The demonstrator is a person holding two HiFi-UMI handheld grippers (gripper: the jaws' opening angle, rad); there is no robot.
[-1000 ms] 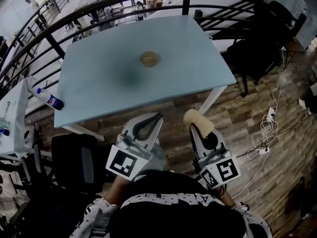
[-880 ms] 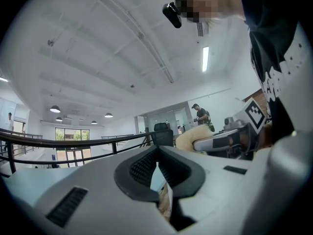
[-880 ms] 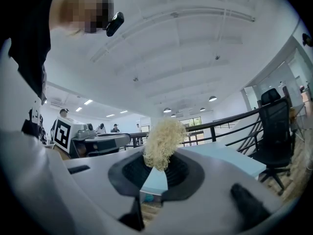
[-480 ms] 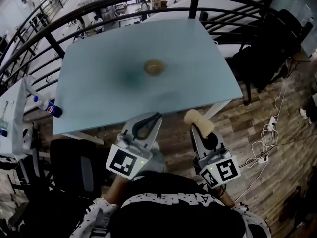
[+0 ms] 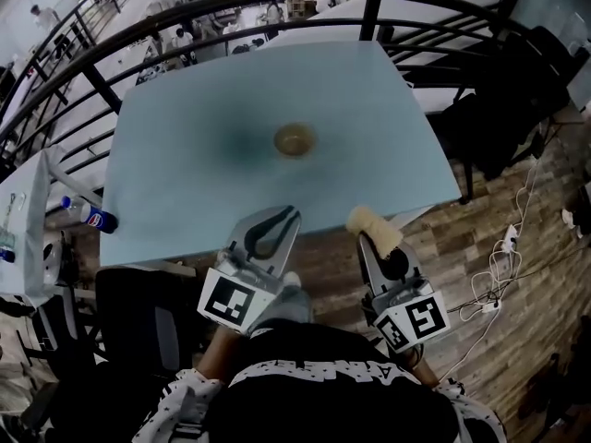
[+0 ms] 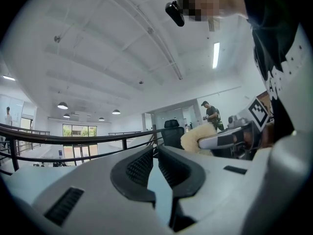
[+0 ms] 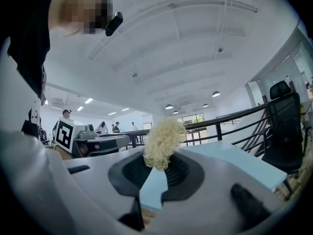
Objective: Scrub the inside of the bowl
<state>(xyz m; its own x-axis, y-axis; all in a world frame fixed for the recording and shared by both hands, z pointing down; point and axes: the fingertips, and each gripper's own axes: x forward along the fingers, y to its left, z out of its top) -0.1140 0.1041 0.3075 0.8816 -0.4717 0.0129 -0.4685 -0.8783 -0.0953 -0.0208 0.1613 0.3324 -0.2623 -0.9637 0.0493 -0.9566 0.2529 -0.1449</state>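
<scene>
Scrubbing looks not yet begun. The right hand-held gripper (image 5: 374, 236) pinches a pale fluffy scrub pad (image 5: 370, 223), and the left hand-held gripper (image 5: 288, 216) is pressed together, empty. The next move likely calls for reaching to the small round tan bowl (image 5: 295, 139) at 12 o'clock.

A small, round, tan bowl (image 5: 295, 139) stood upright near the middle of the table (image 5: 185, 155); a pale fluffy scrubber (image 5: 369, 221) sat clamped in the right gripper (image 7: 157, 173), at the table's near edge.

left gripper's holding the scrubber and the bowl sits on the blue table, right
No: the right gripper is shut on the scrubber, as the right gripper view shows; the left gripper is empty. The bowl does sit on the blue table.
</scene>
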